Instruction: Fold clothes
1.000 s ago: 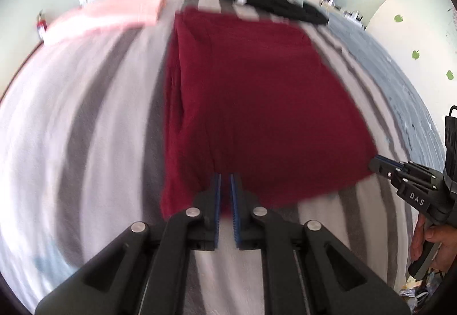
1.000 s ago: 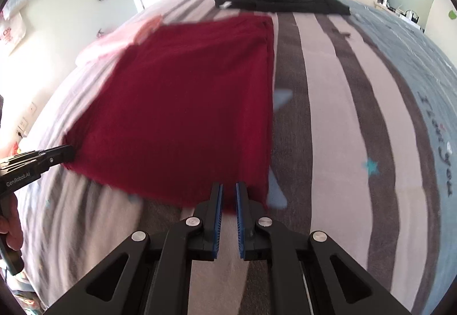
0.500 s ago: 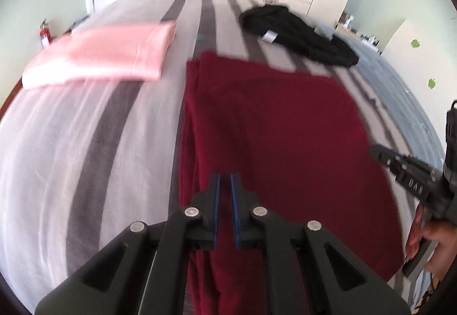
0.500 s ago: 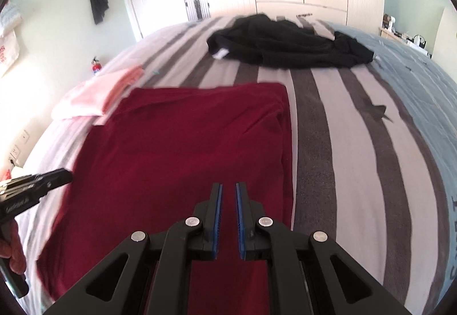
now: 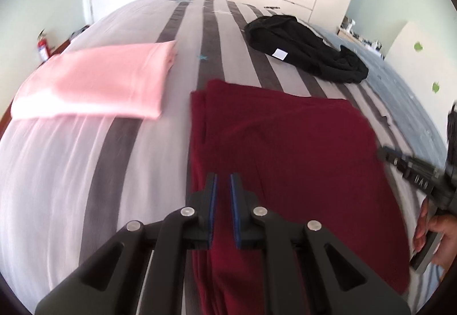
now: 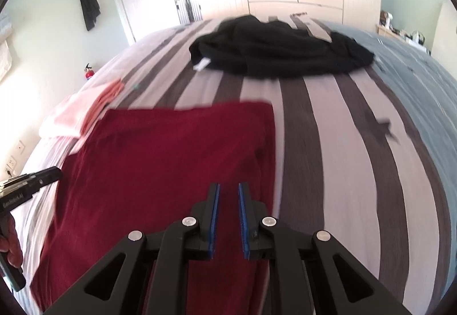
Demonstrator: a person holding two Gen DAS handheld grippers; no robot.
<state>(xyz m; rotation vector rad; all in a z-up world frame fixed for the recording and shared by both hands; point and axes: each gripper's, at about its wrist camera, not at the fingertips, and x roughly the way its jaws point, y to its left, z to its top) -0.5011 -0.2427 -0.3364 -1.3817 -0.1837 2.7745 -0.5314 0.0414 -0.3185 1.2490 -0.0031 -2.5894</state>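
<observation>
A dark red garment (image 5: 285, 138) lies flat on the striped bed (image 5: 57, 172), with layered folds along its left edge. My left gripper (image 5: 222, 176) hangs over that left edge, shut on red cloth that shows between its pads and runs beneath it. Over the garment's (image 6: 171, 149) right side, the jaws of my right gripper (image 6: 228, 186) are opening, red cloth showing in the gap. Each gripper also appears in the other's view: the right gripper (image 5: 382, 151) at the garment's right edge, the left gripper (image 6: 54, 172) at its left edge.
A folded pink garment (image 5: 94, 84) lies to the left of the red one. A crumpled black garment (image 5: 305, 49) sits farther back on the bed. A hand (image 5: 440, 232) grips the right tool's handle. Wardrobe doors and a fire extinguisher (image 5: 42, 48) stand beyond the bed.
Both grippers have travelled forward from the red garment's near edge to over its middle, with cloth now running beneath them. The right jaws stand a little wider than before.
</observation>
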